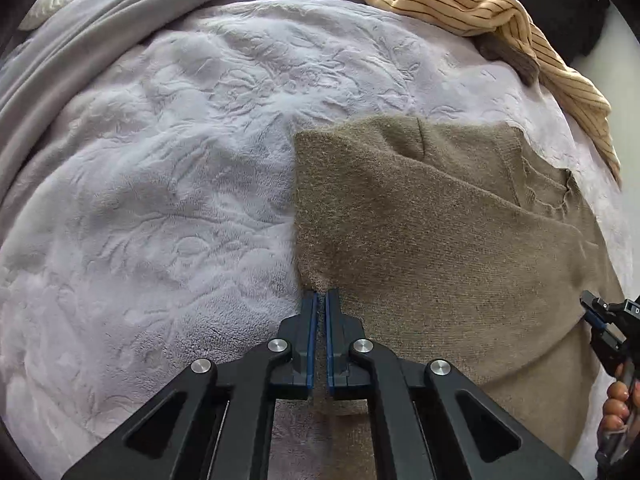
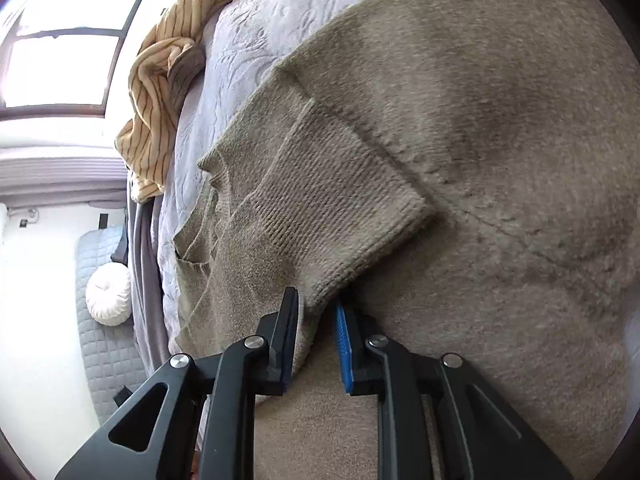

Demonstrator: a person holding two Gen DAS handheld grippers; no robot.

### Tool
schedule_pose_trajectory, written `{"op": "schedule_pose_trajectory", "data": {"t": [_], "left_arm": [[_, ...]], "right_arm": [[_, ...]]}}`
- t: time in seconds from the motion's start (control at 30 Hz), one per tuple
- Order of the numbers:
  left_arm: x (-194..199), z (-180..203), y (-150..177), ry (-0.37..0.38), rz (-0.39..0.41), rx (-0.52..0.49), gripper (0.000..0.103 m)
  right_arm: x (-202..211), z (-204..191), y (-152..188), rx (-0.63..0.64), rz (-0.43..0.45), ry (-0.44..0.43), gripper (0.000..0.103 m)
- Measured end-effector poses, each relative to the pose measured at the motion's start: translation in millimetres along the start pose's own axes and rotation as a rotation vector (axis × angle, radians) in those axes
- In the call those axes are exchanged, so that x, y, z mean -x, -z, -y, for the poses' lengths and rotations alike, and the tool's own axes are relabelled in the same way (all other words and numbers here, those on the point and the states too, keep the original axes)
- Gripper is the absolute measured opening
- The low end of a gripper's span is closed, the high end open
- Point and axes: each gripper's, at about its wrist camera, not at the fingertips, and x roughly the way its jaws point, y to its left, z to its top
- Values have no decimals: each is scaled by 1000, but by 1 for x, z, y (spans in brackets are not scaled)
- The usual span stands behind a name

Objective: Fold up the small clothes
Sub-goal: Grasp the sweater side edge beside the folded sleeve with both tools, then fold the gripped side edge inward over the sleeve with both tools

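Observation:
A taupe knit sweater (image 1: 420, 240) lies flat on a pale lilac plush blanket (image 1: 160, 180). One sleeve (image 2: 320, 200) is folded across its body. My left gripper (image 1: 321, 296) points steeply down at the sweater's left edge, pads pinched together on the fabric there. My right gripper (image 2: 316, 300) is at the sleeve's cuff end. A fold of the cuff lies between its jaws against the left finger (image 2: 288, 320). The blue pad (image 2: 344, 340) on the other side stands a little apart from it. The right gripper (image 1: 591, 316) also shows at the left wrist view's right rim, held by a hand (image 1: 616, 400).
A tan garment with dark stripes (image 1: 480, 8) is heaped at the blanket's far edge, over a grey-brown piece (image 1: 508, 54). A grey sheet (image 1: 60, 60) runs along the left. Beside the bed are a quilted mat (image 2: 100, 320) with a white round cushion (image 2: 108, 294), and a window (image 2: 60, 40).

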Motion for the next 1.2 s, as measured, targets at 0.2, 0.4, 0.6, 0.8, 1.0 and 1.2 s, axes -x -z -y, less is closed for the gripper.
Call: {"op": "schedule_pose_trajectory", "data": {"t": [0.2, 0.4, 0.6, 0.8, 1.0, 1.2], "left_arm": [[-9, -12, 5, 29, 5, -64, 4], [1, -5, 3, 4, 38, -102, 4], [-5, -3, -1, -5, 27, -107, 4], [-2, 1, 0, -30, 37, -116, 5], [33, 12, 4, -47, 85, -129, 5], [17, 56, 16, -71, 58, -213, 5]], "right_arm": [[-12, -14, 17, 54, -47, 30, 7], [4, -1, 18, 51, -9, 27, 28], [12, -7, -9, 31, 55, 59, 20], [14, 7, 5, 26, 17, 119, 8], [52, 7, 8, 70, 48, 192, 14], [43, -41, 12, 333, 63, 270, 14]]}}
